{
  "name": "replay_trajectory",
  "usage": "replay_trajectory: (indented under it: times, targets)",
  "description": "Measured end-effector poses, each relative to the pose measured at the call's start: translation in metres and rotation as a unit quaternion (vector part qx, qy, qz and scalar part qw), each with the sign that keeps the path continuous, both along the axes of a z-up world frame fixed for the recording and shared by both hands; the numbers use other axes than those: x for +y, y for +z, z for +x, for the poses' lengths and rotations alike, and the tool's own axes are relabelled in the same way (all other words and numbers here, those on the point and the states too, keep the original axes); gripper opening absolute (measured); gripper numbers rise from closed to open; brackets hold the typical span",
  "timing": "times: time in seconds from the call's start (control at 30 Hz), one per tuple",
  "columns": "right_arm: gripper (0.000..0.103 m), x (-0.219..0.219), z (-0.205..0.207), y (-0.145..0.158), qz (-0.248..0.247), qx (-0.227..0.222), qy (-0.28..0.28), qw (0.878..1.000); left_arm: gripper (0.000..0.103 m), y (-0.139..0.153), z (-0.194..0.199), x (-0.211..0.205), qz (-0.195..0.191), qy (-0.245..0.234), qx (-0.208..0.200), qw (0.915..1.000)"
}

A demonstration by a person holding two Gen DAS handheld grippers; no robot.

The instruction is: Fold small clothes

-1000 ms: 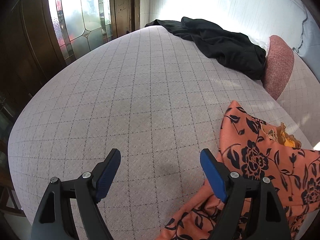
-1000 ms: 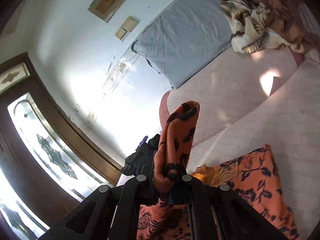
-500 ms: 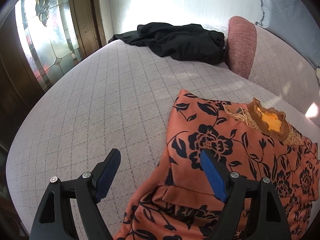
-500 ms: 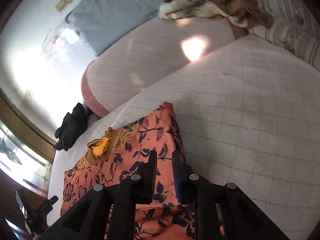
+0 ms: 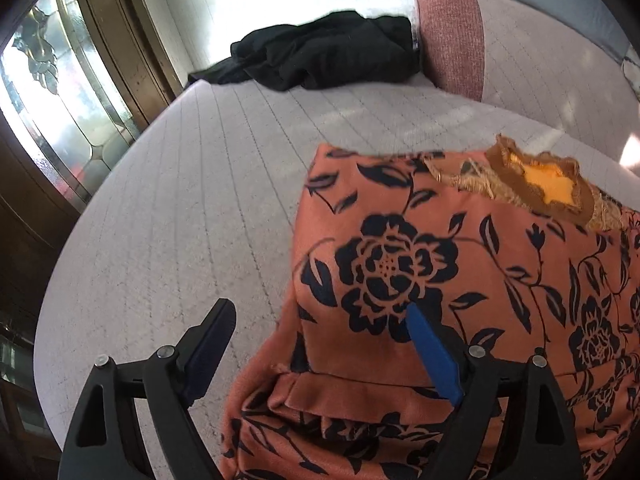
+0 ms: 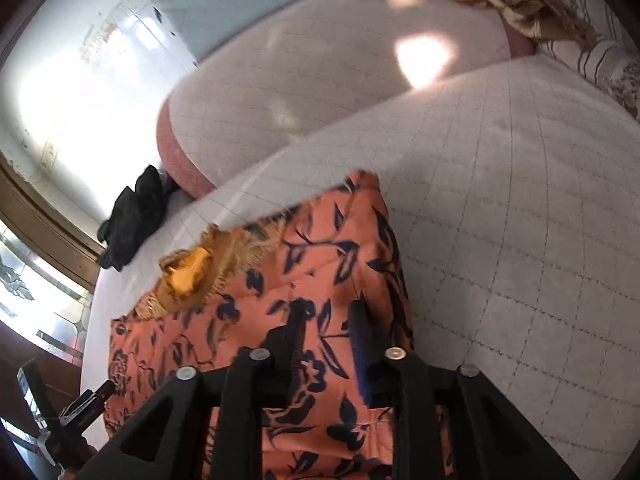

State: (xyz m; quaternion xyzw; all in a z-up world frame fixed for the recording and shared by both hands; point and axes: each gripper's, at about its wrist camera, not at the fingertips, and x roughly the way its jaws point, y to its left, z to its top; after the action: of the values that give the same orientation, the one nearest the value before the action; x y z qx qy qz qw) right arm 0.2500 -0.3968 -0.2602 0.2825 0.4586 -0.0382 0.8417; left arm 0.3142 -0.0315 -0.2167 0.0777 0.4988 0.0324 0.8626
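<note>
Orange floral garment [image 6: 320, 280] lies flat on the quilted mattress [image 6: 520, 240], right under both my claws. My right gripper [image 6: 326, 328] hangs just over its right-hand part; jaws are opening, only a narrow gap so far, nothing pinched betw. them that I can see, cloth lies below. I judge I'm letting go so the laid-over layer settles w/o being dragged. My left gripper [image 5: 320, 332] stands wide apart and is opening a bit more, straddling the garment's left edge: one blue pad over the fabric, the other over bare mattress, prob. lined up for the next fold. Fabric is thin and drapey, black rose print on orange, w/ a seam ridge near my left claw and a frayed gold-brown neck trim [image 5: 540, 184] at the far end. Beyond: a dark crumpled garment [image 5: 328, 56] well apart by the pink-ended bolster [image 5: 452, 32].
</note>
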Motion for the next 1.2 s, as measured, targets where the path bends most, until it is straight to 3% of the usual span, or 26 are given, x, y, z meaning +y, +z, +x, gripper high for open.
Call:
replay_trajectory:
  times: [0.03, 0.1, 0.17, 0.27, 0.4, 0.43, 0.53, 0.63, 0.73, 0.8, 0.9, 0.97, 1.07, 1.13, 1.2]
  targets:
    - [0.032, -0.002, 0.004, -0.013, 0.011, 0.011, 0.006, 1.0, 0.089, -0.007, 0.002, 0.0, -0.002, 0.005, 0.014, 0.9999]
    - [0.031, -0.004, 0.0, -0.005, 0.013, -0.008, -0.007, 1.0, 0.091, 0.0, 0.0, 0.003, -0.012, 0.021, 0.001, 0.9997]
    - [0.033, 0.004, -0.005, 0.01, 0.01, -0.009, 0.002, 1.0, 0.091, 0.009, -0.002, 0.0, -0.028, 0.005, -0.01, 0.9995]
    - [0.033, 0.029, -0.01, 0.024, 0.036, -0.042, 0.052, 0.997, 0.091, 0.016, -0.011, -0.009, -0.021, -0.013, -0.03, 0.9993]
    - [0.033, 0.082, -0.008, 0.005, 0.069, 0.016, 0.164, 0.984, 0.091, -0.003, -0.013, -0.03, -0.004, -0.055, 0.014, 0.9984]
    - [0.034, 0.095, -0.007, -0.005, 0.055, 0.044, 0.188, 0.98, 0.091, -0.008, -0.014, -0.034, 0.012, -0.063, 0.018, 0.9978]
    - [0.033, 0.105, -0.013, 0.004, 0.006, 0.031, 0.203, 0.979, 0.093, 0.001, -0.016, -0.034, 0.015, -0.064, 0.005, 0.9978]
    - [0.033, 0.089, -0.009, 0.012, 0.009, -0.002, 0.168, 0.986, 0.093, 0.006, -0.014, -0.025, -0.002, -0.044, -0.005, 0.999]
    - [0.033, 0.048, 0.0, 0.018, -0.014, -0.033, 0.081, 0.996, 0.093, 0.011, -0.008, -0.015, 0.004, -0.013, -0.03, 0.9994]
    - [0.034, 0.018, 0.002, 0.006, -0.033, -0.027, 0.023, 0.999, 0.093, 0.011, -0.002, -0.006, 0.002, 0.007, -0.035, 0.9994]
    - [0.034, 0.0, 0.002, -0.003, 0.002, -0.028, 0.002, 1.0, 0.093, -0.001, 0.005, 0.0, 0.011, 0.016, -0.013, 0.9997]
    - [0.035, 0.009, 0.003, 0.01, -0.011, -0.018, 0.013, 1.0, 0.093, -0.001, 0.006, 0.001, 0.013, 0.017, -0.021, 0.9996]
    - [0.035, 0.03, 0.001, 0.022, 0.036, -0.041, 0.058, 0.997, 0.093, 0.004, -0.002, -0.008, 0.006, 0.001, -0.03, 0.9995]
    - [0.035, 0.053, 0.001, 0.018, 0.061, -0.033, 0.098, 0.993, 0.093, 0.005, -0.006, -0.013, 0.008, -0.002, -0.033, 0.9994]
    - [0.035, 0.08, 0.0, 0.008, 0.057, -0.009, 0.142, 0.988, 0.093, 0.004, -0.008, -0.016, 0.011, -0.007, -0.034, 0.9993]
